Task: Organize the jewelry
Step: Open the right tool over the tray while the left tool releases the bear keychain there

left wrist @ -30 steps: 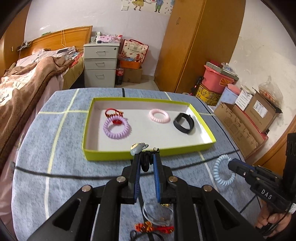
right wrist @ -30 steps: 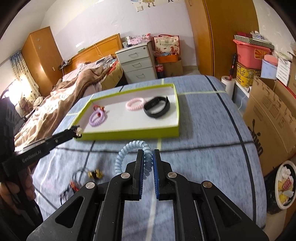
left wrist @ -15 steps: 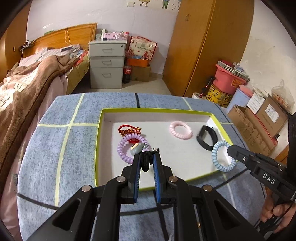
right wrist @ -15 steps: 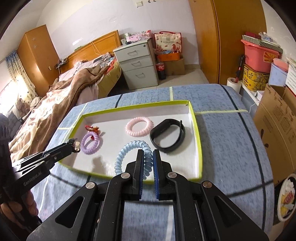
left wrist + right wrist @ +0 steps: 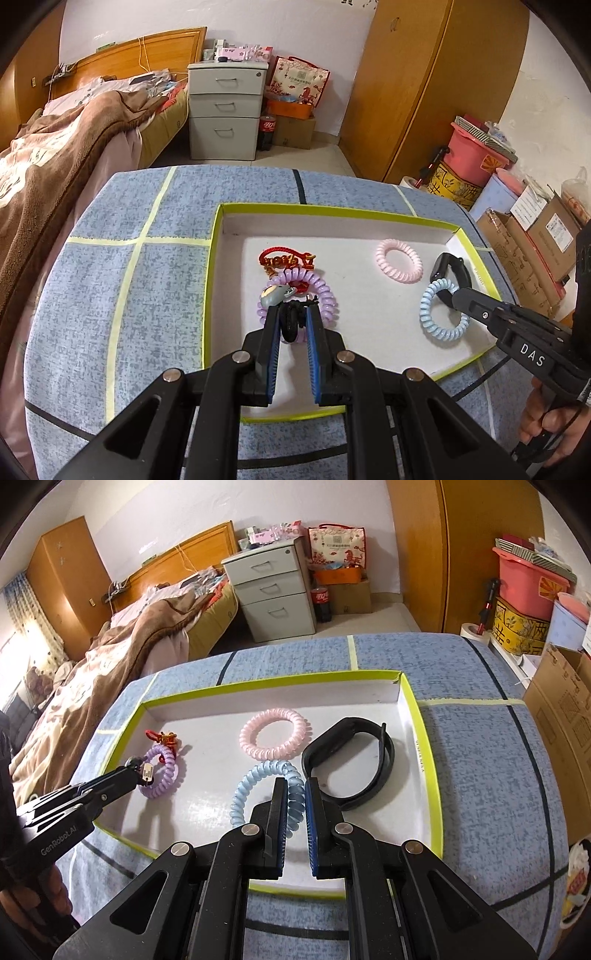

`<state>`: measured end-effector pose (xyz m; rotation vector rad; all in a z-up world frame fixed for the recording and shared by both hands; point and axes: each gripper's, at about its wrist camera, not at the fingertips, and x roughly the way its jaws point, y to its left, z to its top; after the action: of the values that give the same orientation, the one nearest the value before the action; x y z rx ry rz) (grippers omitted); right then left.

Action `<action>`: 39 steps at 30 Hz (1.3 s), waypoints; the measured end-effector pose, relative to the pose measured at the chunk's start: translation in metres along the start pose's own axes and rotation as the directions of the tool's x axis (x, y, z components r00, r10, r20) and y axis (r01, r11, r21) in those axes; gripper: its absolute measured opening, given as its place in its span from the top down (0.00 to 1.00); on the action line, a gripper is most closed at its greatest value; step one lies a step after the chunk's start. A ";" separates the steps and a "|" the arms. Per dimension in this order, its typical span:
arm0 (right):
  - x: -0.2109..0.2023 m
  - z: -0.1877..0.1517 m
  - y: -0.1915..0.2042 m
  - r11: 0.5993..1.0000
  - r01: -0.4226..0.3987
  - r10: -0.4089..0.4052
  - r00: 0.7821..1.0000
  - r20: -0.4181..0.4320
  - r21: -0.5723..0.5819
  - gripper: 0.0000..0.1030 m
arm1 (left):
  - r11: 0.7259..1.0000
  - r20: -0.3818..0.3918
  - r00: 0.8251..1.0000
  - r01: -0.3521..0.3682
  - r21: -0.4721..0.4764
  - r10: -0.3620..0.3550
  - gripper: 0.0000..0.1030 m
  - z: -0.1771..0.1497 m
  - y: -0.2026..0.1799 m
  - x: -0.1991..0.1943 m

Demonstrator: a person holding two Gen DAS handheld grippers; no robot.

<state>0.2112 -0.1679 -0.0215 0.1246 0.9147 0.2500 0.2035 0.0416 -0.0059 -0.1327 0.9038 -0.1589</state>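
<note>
Left gripper (image 5: 291, 316) clamped on black charm cord (image 5: 289, 320) above purple coil (image 5: 325, 295); right gripper (image 5: 295, 794) pinching blue coil (image 5: 258, 790) beside black band (image 5: 351, 768), near tray's (image 5: 421, 738) right edge.

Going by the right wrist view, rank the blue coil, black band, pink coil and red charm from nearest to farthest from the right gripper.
1. Blue coil, held in the right gripper.
2. Black band, just right of the fingers.
3. Pink coil, farther back, mid-tray.
4. Red charm, far left of the tray.
</note>
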 end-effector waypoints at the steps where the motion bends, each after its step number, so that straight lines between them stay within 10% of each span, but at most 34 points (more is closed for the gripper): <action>1: 0.001 0.000 0.000 1.000 0.004 -0.004 1.000 -0.003 -0.004 0.91 | 1.000 -0.001 1.000 -0.006 0.006 0.006 0.86 0.000 -0.001 0.001; 23: 0.011 -0.003 0.003 1.000 0.019 -0.019 1.000 -0.013 -0.022 0.90 | 1.000 -0.012 1.000 0.000 0.008 0.000 0.65 -0.004 -0.003 0.003; 39: -0.002 -0.009 0.008 0.999 0.012 -0.012 1.000 0.011 -0.036 0.67 | 1.000 0.004 1.000 0.013 0.005 -0.013 0.58 -0.010 -0.005 -0.015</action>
<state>0.2014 -0.1609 -0.0236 0.0868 0.8995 0.2548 0.1861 0.0393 0.0003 -0.1348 0.8982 -0.1729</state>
